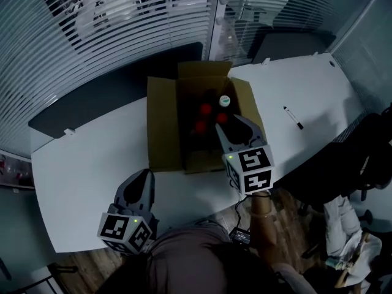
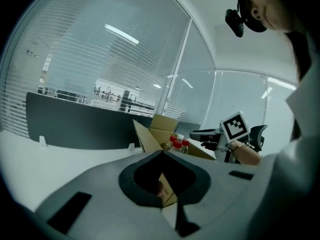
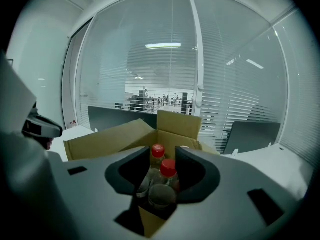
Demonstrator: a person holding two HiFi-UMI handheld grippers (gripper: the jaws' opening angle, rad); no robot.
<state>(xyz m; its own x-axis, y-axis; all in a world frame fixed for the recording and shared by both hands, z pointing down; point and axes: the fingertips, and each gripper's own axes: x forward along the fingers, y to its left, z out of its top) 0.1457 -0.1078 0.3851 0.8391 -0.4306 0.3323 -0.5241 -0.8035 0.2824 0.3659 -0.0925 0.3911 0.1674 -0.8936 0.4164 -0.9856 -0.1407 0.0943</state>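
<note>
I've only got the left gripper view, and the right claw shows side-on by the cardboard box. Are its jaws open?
Observer: Yes, the right gripper view shows the right claw with jaws apart, red-capped bottles visible through the gap.
Operator: Is it over the box?
Observer: In the head view its tips reach over the right half of the cardboard box.
Operator: Anything right of the box?
Observer: A black marker lies on the white table.
</note>
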